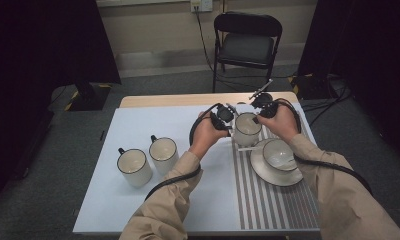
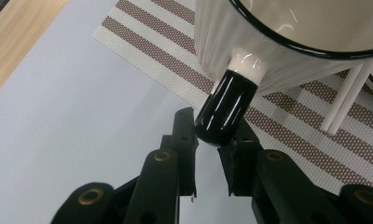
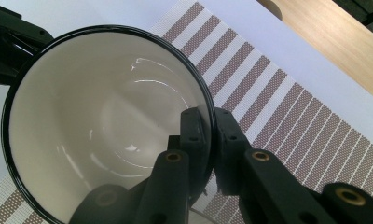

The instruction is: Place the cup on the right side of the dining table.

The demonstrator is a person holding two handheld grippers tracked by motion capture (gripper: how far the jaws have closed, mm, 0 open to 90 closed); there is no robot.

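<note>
Your left gripper [image 2: 208, 135] is clamped on the mug [image 1: 247, 129] handle [image 2: 227, 108]; your right gripper [image 3: 211, 135] is clamped on its rim.

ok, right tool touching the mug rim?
Touching. The right gripper view shows the right tool clamped across the mug rim, one jaw inside, one outside.

mug [image 3: 105, 121]: glazed ceramic, cream, glossy, with a black rim; the right claw's jaws pinch its wall.
handle [image 2: 226, 109]: glossy black glaze, smooth, between the left claw's jaws.
left gripper [image 2: 207, 140]: matt black plastic, brass-coloured rivets.
right gripper [image 3: 211, 126]: same matt black plastic.
placemat [image 2: 166, 56]: woven, coarse mesh, brown and pale stripes, under both claws.
table cover [image 2: 72, 116]: smooth, matt, pale blue-white, left of the left claw.
tabletop edge [image 3: 324, 32]: light wood, satin.
</note>
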